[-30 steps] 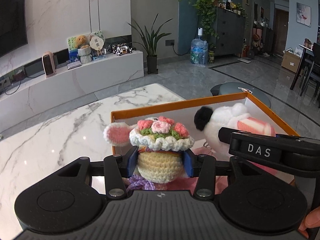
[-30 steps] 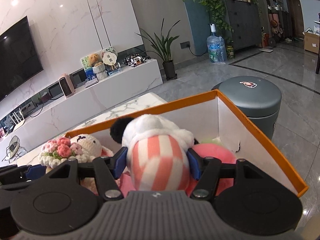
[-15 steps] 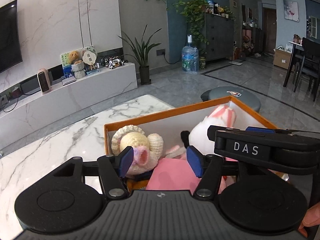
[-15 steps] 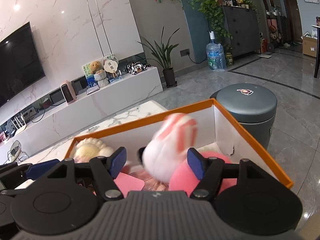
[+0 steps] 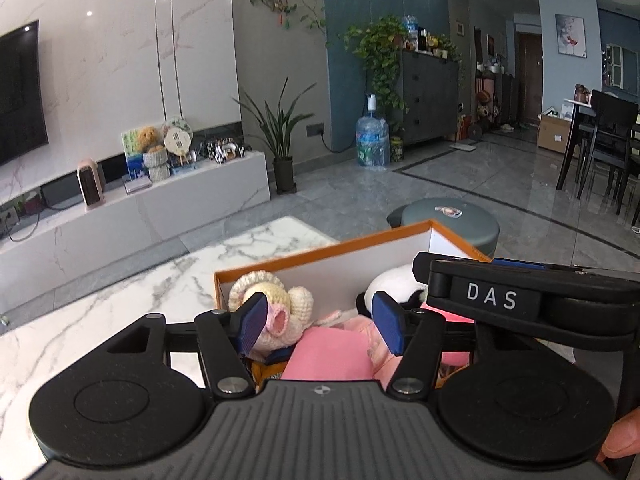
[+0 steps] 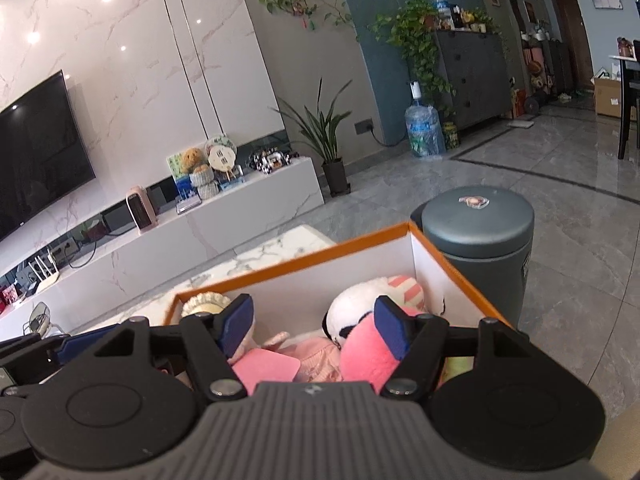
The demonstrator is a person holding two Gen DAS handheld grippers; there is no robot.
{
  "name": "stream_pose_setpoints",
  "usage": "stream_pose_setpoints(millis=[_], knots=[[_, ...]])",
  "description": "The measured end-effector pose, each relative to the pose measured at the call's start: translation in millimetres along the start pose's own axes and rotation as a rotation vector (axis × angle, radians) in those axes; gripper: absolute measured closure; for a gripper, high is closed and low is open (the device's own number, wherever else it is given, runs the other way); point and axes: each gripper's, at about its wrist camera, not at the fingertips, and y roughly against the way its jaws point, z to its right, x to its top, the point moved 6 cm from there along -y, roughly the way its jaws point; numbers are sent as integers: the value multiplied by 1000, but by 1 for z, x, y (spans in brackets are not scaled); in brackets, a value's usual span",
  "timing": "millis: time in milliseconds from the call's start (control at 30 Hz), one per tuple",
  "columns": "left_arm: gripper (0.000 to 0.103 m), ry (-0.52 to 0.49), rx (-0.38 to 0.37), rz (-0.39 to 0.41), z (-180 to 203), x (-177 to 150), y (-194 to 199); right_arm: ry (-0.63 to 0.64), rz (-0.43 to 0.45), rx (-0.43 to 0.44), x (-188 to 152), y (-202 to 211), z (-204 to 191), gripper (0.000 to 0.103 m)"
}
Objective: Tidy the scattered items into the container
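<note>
An orange-rimmed white box (image 5: 320, 254) (image 6: 288, 264) stands on the marble table and holds several soft toys. The crocheted cream doll (image 5: 276, 300) (image 6: 206, 304) lies at the box's left end. The white plush with a pink striped part (image 6: 374, 294) (image 5: 394, 284) lies at its right end beside a pink plush (image 6: 368, 354). A pink card (image 5: 332, 354) (image 6: 266, 366) rests on the pile. My left gripper (image 5: 320, 320) hangs open above the box, holding nothing. My right gripper (image 6: 316, 324) is open and holds nothing too; its body shows at the right of the left wrist view.
The marble table (image 5: 120, 308) stretches left of the box. A grey round stool (image 6: 478, 232) stands on the floor just past the box's right end. A low white TV bench (image 5: 140, 208), a plant and a water bottle lie farther back. A fingertip (image 5: 624, 434) shows at lower right.
Both grippers have opened and let go: the crocheted doll and the striped white plush dropped into the box. Both grippers then rose and drew back from it.
</note>
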Motion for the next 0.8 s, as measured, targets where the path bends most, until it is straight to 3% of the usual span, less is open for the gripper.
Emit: stream_pose_setpoints(millis=[133, 433, 800], knots=[[33, 0, 7, 35, 0, 7, 17, 8, 40, 9, 9, 22, -5, 33], [16, -13, 64, 99, 0, 18, 60, 13, 118, 29, 24, 76, -16, 29], [9, -23, 121, 109, 3, 4, 96, 23, 134, 37, 10, 119, -23, 28]])
